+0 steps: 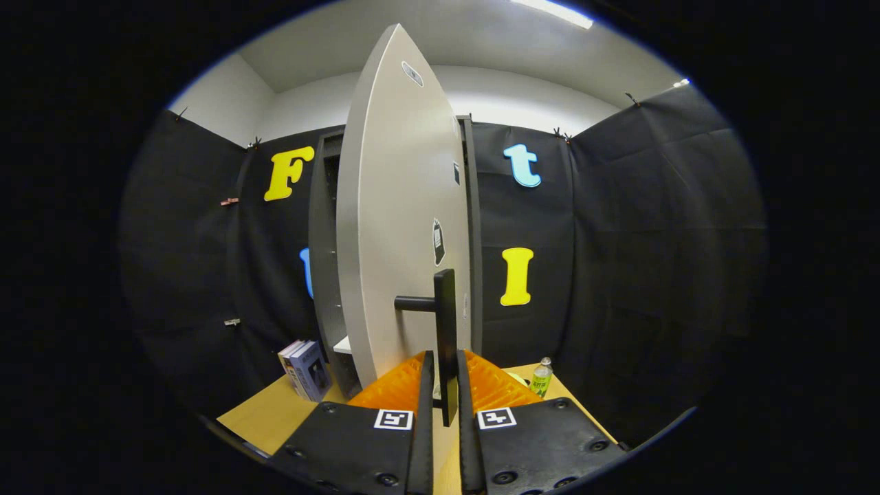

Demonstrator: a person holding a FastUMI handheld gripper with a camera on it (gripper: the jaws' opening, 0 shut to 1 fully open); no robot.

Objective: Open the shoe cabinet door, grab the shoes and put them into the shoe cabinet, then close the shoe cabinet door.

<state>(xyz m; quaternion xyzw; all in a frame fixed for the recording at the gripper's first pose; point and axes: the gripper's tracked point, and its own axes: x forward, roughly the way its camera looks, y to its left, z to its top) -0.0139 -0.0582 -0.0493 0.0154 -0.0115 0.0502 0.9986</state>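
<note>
The shoe cabinet [323,275] is a tall dark-grey unit standing on a wooden table. Its pale grey door [395,227] is swung open toward me, seen nearly edge-on. A black bar handle [445,323] sticks out of the door on a short stub. My gripper [445,375] is shut on the lower part of this handle, with one finger on either side of the bar. Inside the cabinet, left of the door, a white shelf [342,345] shows. I cannot see any shoes.
A stack of books [304,370] leans against the cabinet's left foot on the wooden table [265,416]. A small green bottle [542,377] stands right of my fingers near the table's far right corner. Black cloth walls close in all sides.
</note>
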